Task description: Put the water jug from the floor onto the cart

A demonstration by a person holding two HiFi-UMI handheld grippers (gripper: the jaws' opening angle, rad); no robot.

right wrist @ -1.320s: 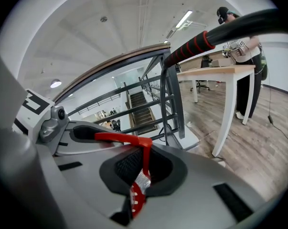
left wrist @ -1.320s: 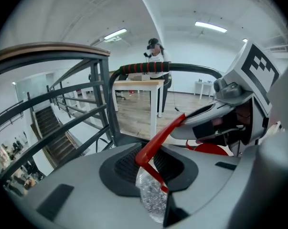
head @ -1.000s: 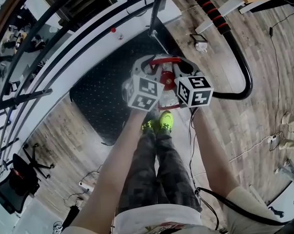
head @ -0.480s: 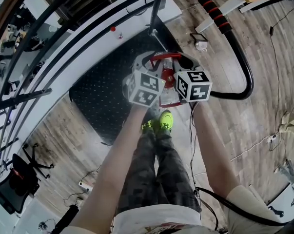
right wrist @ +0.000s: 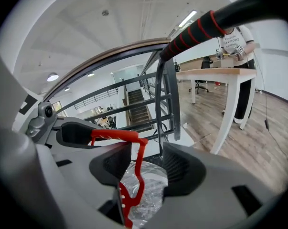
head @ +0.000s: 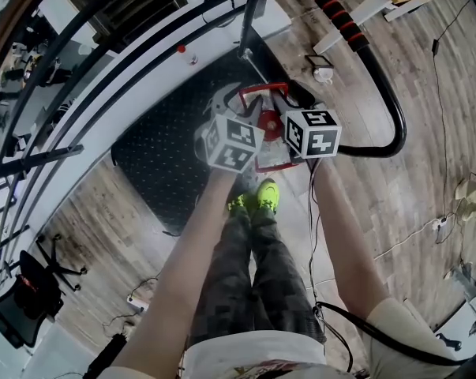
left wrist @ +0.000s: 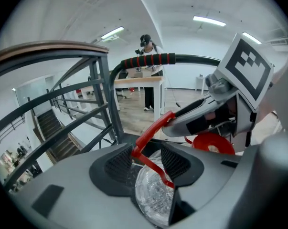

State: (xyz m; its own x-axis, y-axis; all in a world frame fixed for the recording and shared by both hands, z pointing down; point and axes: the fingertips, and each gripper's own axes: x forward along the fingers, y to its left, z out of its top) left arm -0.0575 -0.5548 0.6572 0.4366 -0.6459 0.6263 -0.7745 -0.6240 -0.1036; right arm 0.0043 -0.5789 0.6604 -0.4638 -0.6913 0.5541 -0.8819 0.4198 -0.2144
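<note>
The water jug (head: 224,101), clear plastic with a red handle (head: 261,93) and red cap (head: 271,129), stands on the cart's black platform (head: 155,160). Both grippers sit at its top under their marker cubes. In the left gripper view, the left gripper (left wrist: 147,160) has its jaws opening. The red handle (left wrist: 151,130) runs between the pads, with a gap on the right side. The jug body (left wrist: 153,194) lies below. In the right gripper view, the right gripper (right wrist: 146,163) is also opening, with the handle (right wrist: 141,161) loose between its wide-set pads.
The cart's push bar (head: 395,125) with its red-and-black grip (head: 336,10) curves round the right side. A dark stair railing (head: 80,77) runs along the left. My green shoes (head: 267,196) stand at the platform's edge. Cables (head: 411,239) lie on the wood floor. A table (right wrist: 220,75) stands beyond.
The jug stays on the cart platform. Both marker cubes have shifted only slightly over it. The jaws themselves are hidden under the cubes in the head view.
</note>
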